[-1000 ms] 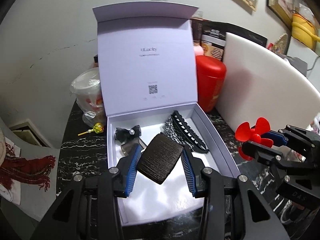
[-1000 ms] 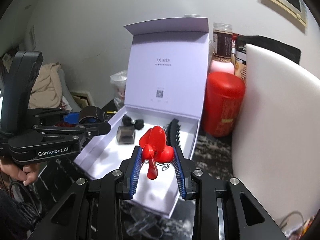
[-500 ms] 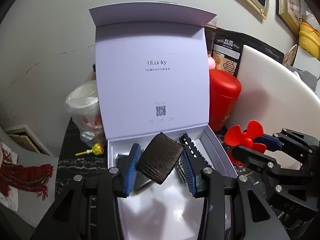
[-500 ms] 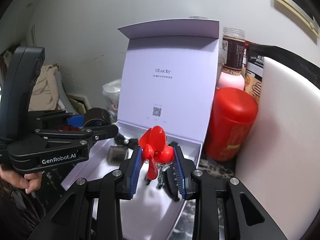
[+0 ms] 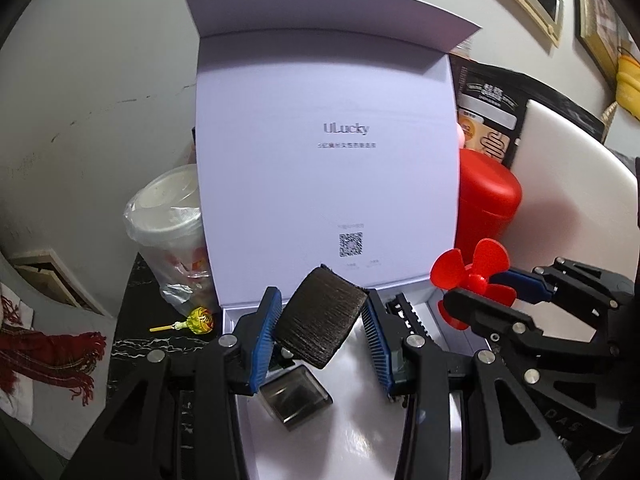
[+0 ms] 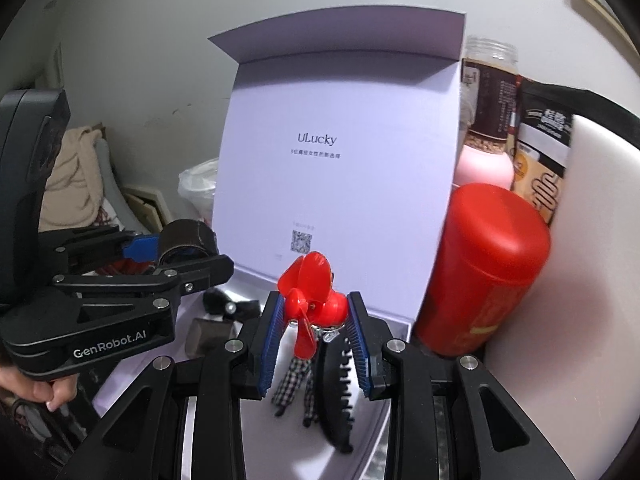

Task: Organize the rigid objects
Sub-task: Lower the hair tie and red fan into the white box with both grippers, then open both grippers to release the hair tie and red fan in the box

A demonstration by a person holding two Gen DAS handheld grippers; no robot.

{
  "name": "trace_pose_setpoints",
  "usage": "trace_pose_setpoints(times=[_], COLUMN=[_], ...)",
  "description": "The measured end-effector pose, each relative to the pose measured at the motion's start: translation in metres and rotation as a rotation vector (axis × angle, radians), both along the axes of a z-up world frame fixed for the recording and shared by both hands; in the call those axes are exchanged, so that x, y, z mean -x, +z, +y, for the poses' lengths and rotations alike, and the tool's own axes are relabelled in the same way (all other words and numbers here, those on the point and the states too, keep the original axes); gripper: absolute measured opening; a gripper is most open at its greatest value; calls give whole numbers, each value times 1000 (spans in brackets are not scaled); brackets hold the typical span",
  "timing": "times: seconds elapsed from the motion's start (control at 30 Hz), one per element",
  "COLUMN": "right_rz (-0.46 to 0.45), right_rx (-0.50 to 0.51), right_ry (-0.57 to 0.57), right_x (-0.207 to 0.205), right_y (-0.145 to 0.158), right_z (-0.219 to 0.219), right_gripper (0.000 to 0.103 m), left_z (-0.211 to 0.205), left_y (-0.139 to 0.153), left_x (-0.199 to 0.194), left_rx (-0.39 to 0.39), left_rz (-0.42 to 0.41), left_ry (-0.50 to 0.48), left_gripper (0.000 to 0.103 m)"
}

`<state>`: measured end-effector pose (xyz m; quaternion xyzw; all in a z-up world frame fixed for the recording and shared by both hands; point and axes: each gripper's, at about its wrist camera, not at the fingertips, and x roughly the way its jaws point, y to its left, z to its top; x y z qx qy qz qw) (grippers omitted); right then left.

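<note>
The left gripper (image 5: 320, 330) reaches forward over the near part of an open white box (image 5: 352, 432), its blue-padded fingers (image 5: 264, 332) clamped on a dark, ribbed, rounded pad (image 5: 322, 322) that sits tilted between them, above the box floor. Under it, inside the box, lies a small smoky translucent case (image 5: 296, 400), and a black toothed hair clip (image 6: 336, 384) lies along the right side beside a checked fabric piece (image 6: 290, 380).

The right gripper (image 6: 316, 320) comes in from the right at about the same height, fingers closed on the hub of a red propeller (image 6: 310, 300), held over the box's right half, above the hair clip.

The raised lid (image 5: 328, 168) stands upright just ahead of both grippers and walls off the far side. A red canister (image 6: 484, 268) stands close against the box's right wall, with a white board (image 6: 592, 280) behind it. To the left, a bagged cup (image 5: 168, 224) and a lollipop (image 5: 196, 320) sit on the dark marble top (image 5: 124, 344) beside the box. The two grippers are near each other, not touching.
</note>
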<state>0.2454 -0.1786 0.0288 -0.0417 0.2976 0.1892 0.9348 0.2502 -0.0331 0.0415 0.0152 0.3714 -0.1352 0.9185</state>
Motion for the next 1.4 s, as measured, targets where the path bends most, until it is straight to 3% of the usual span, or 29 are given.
trace_pose_setpoints(times=[0.13, 0.47, 1.03, 1.4], right_rz=[25, 100, 170, 195], right_rx=[5, 14, 100, 160], right_ry=[-4, -12, -33, -40], right_x=[-13, -32, -49, -54], right_y=[-8, -28, -57, -68], right_z=[3, 6, 17, 22], right_gripper=[31, 31, 31, 32], left_z=[0, 2, -17, -37], left_y=[-6, -27, -65, -80], left_x=[-5, -17, -36, -44], left_rx=[-22, 14, -63, -140], left_rz=[7, 90, 212, 225], left_ry=[-5, -32, -46, -17], left_gripper=[41, 41, 41, 41])
